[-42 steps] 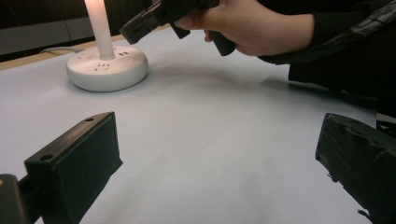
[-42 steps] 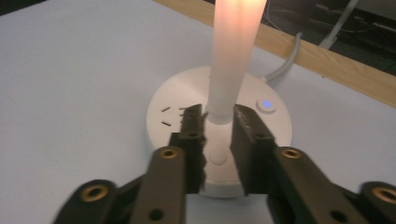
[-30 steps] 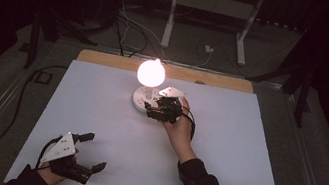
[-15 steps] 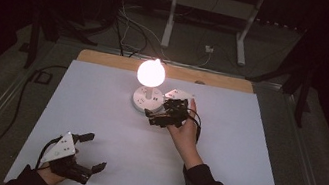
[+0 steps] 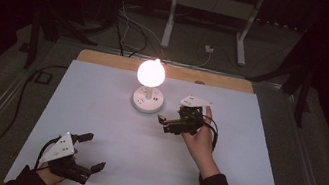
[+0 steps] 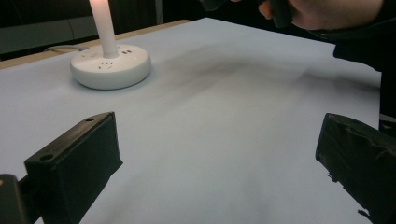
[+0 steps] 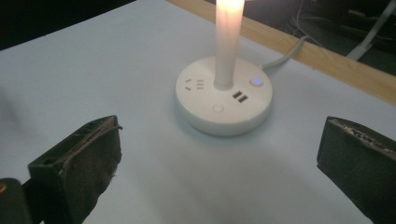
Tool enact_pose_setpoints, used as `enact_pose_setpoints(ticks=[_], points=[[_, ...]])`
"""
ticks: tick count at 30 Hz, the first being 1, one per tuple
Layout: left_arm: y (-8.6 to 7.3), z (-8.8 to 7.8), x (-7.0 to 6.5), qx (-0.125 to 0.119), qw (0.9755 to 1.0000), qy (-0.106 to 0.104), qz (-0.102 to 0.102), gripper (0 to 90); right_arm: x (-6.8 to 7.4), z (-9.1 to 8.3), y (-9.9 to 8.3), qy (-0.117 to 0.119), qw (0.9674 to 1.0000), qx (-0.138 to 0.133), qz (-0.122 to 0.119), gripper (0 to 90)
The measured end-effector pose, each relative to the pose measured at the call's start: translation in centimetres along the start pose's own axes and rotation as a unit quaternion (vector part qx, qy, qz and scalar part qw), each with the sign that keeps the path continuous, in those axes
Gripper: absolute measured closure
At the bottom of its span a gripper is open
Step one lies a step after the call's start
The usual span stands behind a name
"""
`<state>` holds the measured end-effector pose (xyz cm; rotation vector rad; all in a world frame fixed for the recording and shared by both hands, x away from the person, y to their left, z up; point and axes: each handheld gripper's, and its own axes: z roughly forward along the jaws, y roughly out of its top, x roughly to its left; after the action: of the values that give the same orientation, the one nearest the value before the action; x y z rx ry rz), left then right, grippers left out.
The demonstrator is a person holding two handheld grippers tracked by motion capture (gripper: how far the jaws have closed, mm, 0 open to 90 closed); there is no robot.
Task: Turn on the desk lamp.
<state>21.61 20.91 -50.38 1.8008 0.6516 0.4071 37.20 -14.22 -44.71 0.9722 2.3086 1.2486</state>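
Your right gripper (image 5: 171, 122) has its fingers (image 7: 74, 163) spread wide and empty, just beside the lit lamp (image 5: 148, 90), aimed at its base (image 7: 224, 100). Your left gripper (image 5: 86, 153), fingers likewise apart, rests near the tabletop (image 5: 110, 129) edge. Judged step: the base buttons; approach low, avoid knocking the stem.

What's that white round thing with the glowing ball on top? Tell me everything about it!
It is a small table lamp. Its round white base, which looks like plastic, sits flat on the white table near the far edge. The base carries a lit blue button, a plain round button, two small ports and some socket slots. A straight white stem rises upright to a glowing, switched-on bulb. A pale cable leaves the back. No gripper touches it.
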Motion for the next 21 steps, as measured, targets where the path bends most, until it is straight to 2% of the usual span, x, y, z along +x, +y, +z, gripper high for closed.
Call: enact_pose_setpoints(ticks=[13, 18, 21], points=[[0.0, 0.1, -0.1, 0.002, 1.0, -0.001, 0.002, 0.4, -2.2, -4.3, -4.4, -0.007, 0.9996, 0.01, 0.027, 0.0], [0.0, 0.0, 0.0, 0.001, 1.0, 0.0, 0.0, 0.4, -2.6, -5.7, -6.4, -0.007, 0.9991, 0.005, 0.042, 0.0], [0.0, 0.0, 0.0, 0.001, 1.0, -0.001, 0.0, 0.4, -2.5, -6.3, -7.6, -0.013, 0.999, 0.015, 0.04, 0.0]])
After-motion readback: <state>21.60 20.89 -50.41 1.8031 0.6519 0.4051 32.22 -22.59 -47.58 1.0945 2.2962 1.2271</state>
